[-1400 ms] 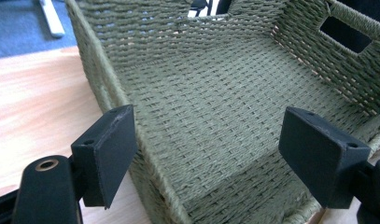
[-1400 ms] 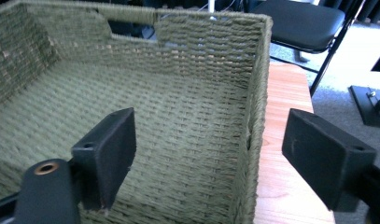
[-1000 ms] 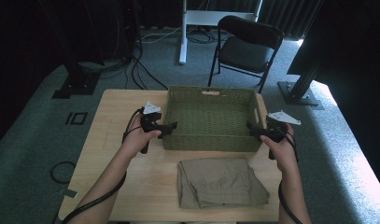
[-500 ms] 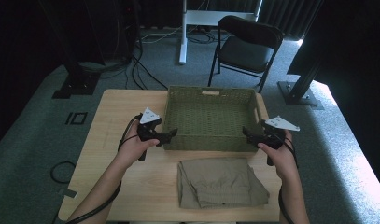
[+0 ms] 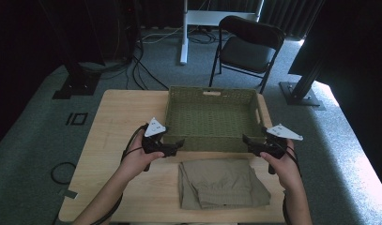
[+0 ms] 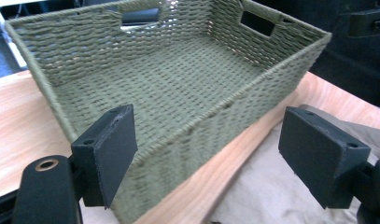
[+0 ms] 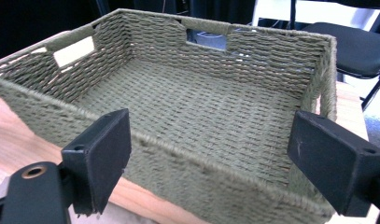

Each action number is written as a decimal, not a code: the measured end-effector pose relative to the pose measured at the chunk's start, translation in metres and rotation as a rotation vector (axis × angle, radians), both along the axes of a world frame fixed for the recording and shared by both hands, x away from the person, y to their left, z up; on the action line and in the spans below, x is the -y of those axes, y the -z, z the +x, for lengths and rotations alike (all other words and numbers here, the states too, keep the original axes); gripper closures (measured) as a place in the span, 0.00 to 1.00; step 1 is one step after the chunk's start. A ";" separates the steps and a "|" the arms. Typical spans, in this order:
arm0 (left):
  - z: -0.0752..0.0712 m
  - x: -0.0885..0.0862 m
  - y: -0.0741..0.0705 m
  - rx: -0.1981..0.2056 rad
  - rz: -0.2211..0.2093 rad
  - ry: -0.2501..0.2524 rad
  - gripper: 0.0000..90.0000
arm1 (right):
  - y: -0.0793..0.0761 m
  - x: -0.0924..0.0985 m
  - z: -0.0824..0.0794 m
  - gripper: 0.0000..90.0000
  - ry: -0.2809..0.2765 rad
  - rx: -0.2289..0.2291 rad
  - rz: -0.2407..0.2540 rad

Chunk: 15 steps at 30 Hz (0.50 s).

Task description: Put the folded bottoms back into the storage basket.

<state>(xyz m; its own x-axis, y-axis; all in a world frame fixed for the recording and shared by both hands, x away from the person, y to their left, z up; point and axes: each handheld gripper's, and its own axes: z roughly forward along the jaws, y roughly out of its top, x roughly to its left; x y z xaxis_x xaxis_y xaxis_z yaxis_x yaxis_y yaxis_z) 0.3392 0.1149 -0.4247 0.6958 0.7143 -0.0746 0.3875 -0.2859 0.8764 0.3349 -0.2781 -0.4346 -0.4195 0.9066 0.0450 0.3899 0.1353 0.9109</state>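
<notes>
An empty green woven basket (image 5: 212, 117) stands at the table's far middle. A folded khaki cloth (image 5: 221, 183) lies flat just in front of it. My left gripper (image 5: 179, 143) hovers at the basket's near left corner, jaws open and nothing between them. In the left gripper view the left gripper (image 6: 215, 154) frames the basket (image 6: 178, 84) corner, with the cloth (image 6: 271, 186) at lower right. My right gripper (image 5: 247, 140) sits at the near right corner, also open. The right gripper (image 7: 211, 154) looks over the basket (image 7: 201, 102) rim into its bare inside.
The wooden table (image 5: 118, 122) has bare room left of the basket. A black folding chair (image 5: 249, 47) and a white desk leg (image 5: 184, 33) stand beyond the table. Cables lie on the grey carpet.
Both hands have drawn back toward the near side, from the basket's side walls to its front corners. The basket and the cloth have stayed put.
</notes>
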 end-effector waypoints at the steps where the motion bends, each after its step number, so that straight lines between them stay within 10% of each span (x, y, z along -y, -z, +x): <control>1: -0.005 0.003 0.002 0.003 0.000 0.013 0.23 | 0.001 0.000 -0.002 0.15 -0.004 0.003 0.005; 15: -0.031 0.026 0.022 -0.007 0.002 0.080 0.23 | 0.017 -0.005 -0.029 0.15 -0.026 -0.009 -0.008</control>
